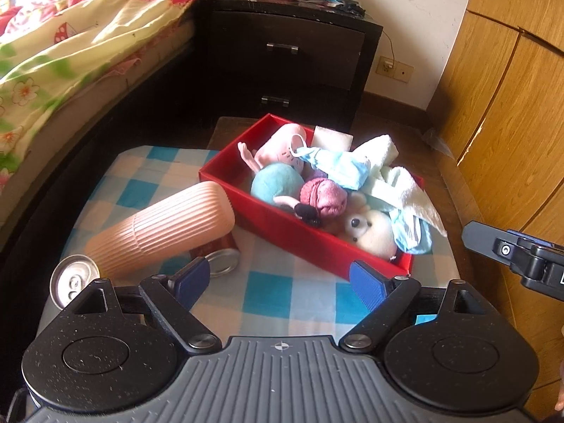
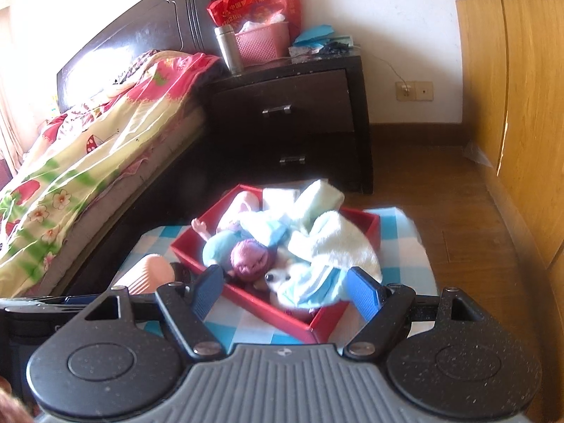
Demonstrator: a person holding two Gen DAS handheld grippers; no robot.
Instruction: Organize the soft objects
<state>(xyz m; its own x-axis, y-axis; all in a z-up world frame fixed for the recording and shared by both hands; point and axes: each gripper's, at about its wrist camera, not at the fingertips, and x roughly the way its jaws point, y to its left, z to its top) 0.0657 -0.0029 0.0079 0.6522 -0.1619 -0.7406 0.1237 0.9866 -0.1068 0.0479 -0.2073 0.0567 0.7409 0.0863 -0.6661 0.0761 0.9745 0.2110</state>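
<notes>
The left gripper (image 1: 278, 280) hovers just before the red box (image 1: 282, 225), jaws wide apart and empty; the right gripper (image 2: 285, 289), equally spread and empty, hangs over its near corner. Plush toys (image 1: 282, 185), towels (image 1: 394, 179) and socks fill the box, so sorting looks nearly finished. Beside it lie a ribbed cup (image 1: 165, 229) and cans (image 1: 72, 278), hard items to leave alone.

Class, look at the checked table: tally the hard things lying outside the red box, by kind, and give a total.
Ribbed cups: 1
Cans: 2 (silver-topped can; red can partly under the cup)
Total: 3
All lie on the checked cloth, left of the red box.
</notes>
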